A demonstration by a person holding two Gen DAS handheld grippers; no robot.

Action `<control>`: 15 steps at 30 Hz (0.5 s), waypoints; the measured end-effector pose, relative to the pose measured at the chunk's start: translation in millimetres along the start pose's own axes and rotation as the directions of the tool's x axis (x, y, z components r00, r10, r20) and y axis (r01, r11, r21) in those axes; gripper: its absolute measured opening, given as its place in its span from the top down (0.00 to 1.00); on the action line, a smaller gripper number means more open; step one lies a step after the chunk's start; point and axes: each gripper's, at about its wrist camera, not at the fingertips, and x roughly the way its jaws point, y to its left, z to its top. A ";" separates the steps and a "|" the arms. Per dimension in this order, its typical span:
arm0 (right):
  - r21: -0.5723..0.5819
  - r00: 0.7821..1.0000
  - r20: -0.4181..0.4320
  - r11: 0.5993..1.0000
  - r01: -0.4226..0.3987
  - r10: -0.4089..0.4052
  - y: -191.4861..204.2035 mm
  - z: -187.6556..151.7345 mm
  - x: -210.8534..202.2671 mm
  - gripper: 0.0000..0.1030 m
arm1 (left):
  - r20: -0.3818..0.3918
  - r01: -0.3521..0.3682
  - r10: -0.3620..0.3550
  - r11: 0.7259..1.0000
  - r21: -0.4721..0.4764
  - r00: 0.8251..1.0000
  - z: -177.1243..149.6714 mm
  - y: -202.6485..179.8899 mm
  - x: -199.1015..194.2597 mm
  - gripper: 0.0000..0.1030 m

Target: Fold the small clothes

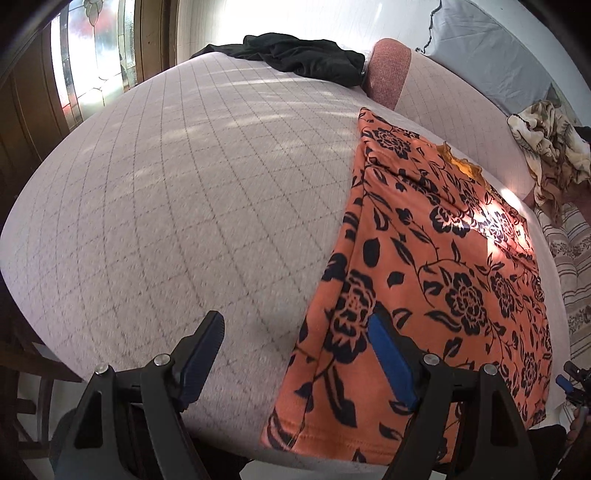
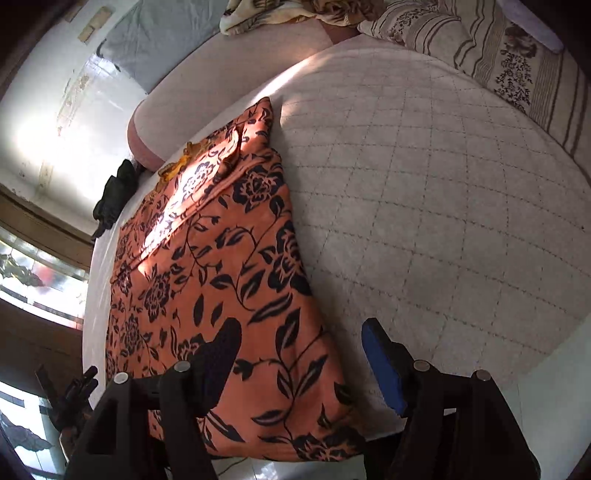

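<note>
Progress first: orange knit garment w/ black flower-and-vine print (image 1: 436, 266) lies flat on the pale quilted, grid-stitched mattress cover (image 1: 177, 206), already narrowed to a long strip. Both long sides look like folded edges, and a sleeve seems tucked over at the far end, so my read is you've got the lengthwise folds done. Left to do, prob.: bring the near hem up toward the far neckline once or twice, then set it aside. Black crumpled garment (image 1: 295, 59), far beyond your left tongs near the bed's far edge, looks unfolded and may be next in the pile.

Your left tongs (image 1: 295, 354) stand released, nothing between the fingers: the blue-padded finger sits over the strip's near left part, the black one over bare mattress cover beside it. Your right tongs (image 2: 299, 365) are likewise released and empty; the black finger hovers over the print, the blue-padded one over bare cover just past the strip's right edge. So you straddle the near hem, one tong at each corner. Can't tell whether any pad touches the cloth.

Beige-and-brown patterned blanket (image 2: 273, 11) is bunched far ahead of your right tongs, w/ a striped floral cushion (image 2: 517, 62) to its right.

Writing/brands: none readable anywhere; no label or tag visible on the garment.
</note>
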 end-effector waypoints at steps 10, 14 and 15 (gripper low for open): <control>-0.007 0.994 -0.102 0.999 -0.048 0.047 -2.6 -45.3 16.4 0.31 | -0.055 -0.003 0.005 0.999 0.033 0.998 -32.1 3.9 -6.8 0.22; 0.014 0.993 -0.096 0.998 -0.064 0.065 -3.1 -48.0 14.5 0.32 | -0.100 0.012 -0.011 1.000 0.014 0.995 -41.4 7.8 -0.1 0.22; 0.013 0.993 -0.096 0.998 -0.062 0.063 -3.2 -48.4 15.0 0.32 | -0.124 0.009 -0.007 1.000 0.012 0.992 -43.5 8.2 4.4 0.22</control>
